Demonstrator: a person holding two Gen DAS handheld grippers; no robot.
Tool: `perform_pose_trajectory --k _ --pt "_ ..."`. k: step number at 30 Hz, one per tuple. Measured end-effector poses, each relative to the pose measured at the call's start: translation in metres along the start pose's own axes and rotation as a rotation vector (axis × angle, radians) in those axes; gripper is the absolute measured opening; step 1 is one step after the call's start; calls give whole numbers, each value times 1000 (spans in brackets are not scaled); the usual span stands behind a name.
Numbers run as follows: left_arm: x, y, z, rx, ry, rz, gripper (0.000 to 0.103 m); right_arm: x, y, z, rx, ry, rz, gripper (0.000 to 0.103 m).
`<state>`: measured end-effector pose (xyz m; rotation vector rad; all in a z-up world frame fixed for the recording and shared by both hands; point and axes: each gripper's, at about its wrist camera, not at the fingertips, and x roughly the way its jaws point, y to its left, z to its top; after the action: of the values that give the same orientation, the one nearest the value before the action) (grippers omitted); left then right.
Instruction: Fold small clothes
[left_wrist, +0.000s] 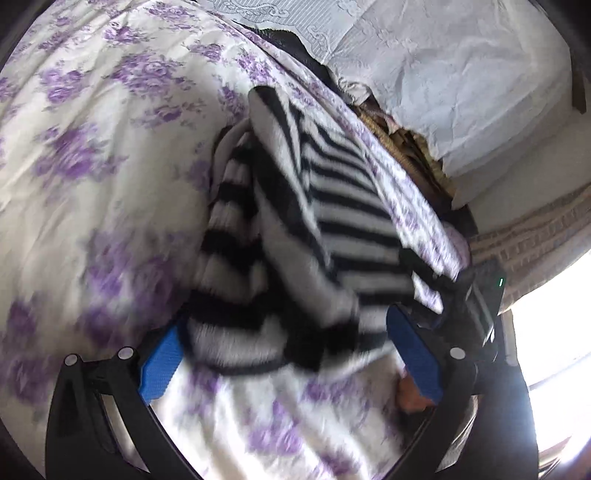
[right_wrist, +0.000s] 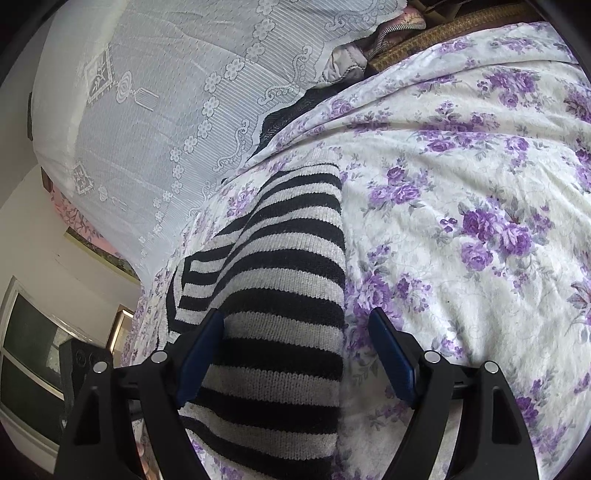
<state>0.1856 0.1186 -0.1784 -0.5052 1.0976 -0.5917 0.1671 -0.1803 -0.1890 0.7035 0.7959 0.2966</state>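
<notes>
A black-and-white striped knit garment lies on a bed sheet with purple flowers, partly folded over itself. My left gripper is open, and the bunched near end of the garment sits between its blue pads; this view is blurred. The right gripper's black body shows at the garment's right edge. In the right wrist view the garment runs as a long strip away from me. My right gripper is open low over it, with the left pad above the knit and the right pad above the sheet.
A white lace cover drapes over bedding at the head of the bed. A woven mat edge and bunched cloth lie beyond the sheet. A cabinet with dark glass stands off the bed's left side. A hand shows behind my left gripper's right pad.
</notes>
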Motion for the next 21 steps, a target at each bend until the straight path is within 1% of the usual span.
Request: perform_pose_trajectory --k 3,6,8,10,14,17,21 --pt "17 -2 18 -1 16 -8 98 4 1 1 5 6 4 82" --pt "29 -4 27 16 17 -1 99 12 2 6 15 17 12 82" --pt "33 -8 26 49 19 10 98 18 1 10 25 25 17 82" --pt "38 -14 24 90 15 39 98 25 1 14 37 34 21 82" --pt "43 -19 20 151 -4 86 98 45 5 26 31 94 30 82" --pt "47 -23 18 192 -14 126 93 54 10 28 -33 135 33 82" --pt "46 -18 20 176 -31 133 82 59 19 24 -122 134 25 82"
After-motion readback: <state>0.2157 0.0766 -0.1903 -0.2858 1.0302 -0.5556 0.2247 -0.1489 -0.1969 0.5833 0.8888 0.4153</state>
